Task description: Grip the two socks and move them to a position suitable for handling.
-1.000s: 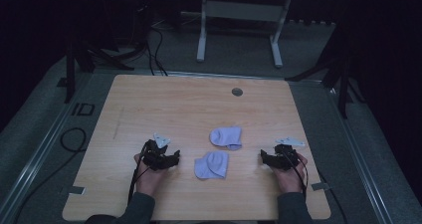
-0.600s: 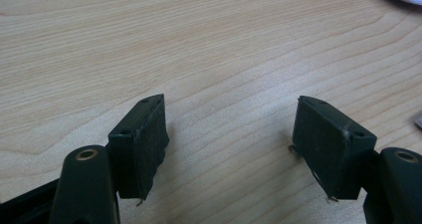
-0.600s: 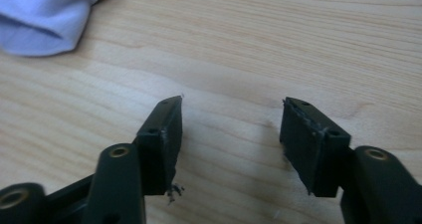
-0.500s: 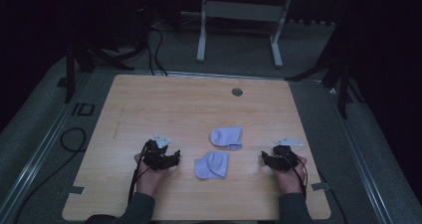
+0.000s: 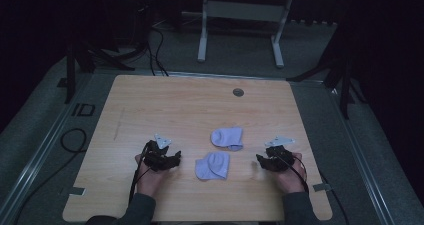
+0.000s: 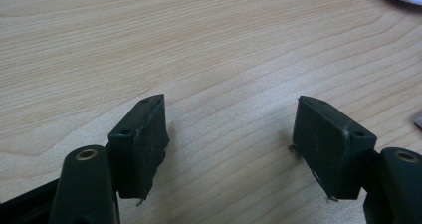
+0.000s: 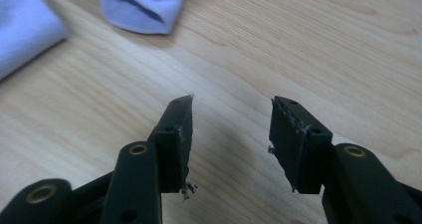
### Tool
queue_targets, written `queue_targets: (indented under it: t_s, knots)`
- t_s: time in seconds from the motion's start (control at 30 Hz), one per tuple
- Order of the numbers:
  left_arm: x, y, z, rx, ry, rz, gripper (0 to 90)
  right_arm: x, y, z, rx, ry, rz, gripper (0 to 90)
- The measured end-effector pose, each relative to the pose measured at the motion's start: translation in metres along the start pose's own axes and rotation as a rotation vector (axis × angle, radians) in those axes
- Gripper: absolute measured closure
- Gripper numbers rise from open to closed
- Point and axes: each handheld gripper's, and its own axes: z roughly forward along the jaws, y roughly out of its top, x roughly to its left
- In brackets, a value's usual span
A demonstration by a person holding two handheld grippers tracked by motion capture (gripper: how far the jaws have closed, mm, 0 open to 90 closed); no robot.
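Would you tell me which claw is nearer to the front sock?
Left. The left claw sits just left of the front sock; the right claw rests farther off at its right.

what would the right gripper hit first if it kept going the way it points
Probably the near sock. In the high view the right gripper points left across the table toward it, with bare wood between. In its own view the socks sit off to the upper left, so it might slide just past.

Overhead forward-down view; two close table-level [image 5: 200,105] views.
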Motion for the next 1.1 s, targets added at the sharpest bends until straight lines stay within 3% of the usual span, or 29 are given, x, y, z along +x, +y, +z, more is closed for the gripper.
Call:
queue_targets:
  t_s: [0.23,0.5,0.87,1.1]
  knots:
    - [0.000,0.000,0.000,-0.002,-0.001,0.000,30.1,0.010,0.012,-0.006,0.026,0.071,-0.079,52.7]
    - [0.000,0.000,0.000,-0.003,0.000,-0.001,30.0,0.031,0.032,-0.009,0.063,0.143,-0.192,52.9]
    - [0.000,0.000,0.000,-0.006,-0.001,-0.003,29.9,0.055,0.054,-0.005,0.097,0.199,-0.281,56.0]
    - [0.000,0.000,0.000,-0.006,-0.001,-0.002,29.9,0.071,0.068,-0.005,0.091,0.235,-0.328,57.5]
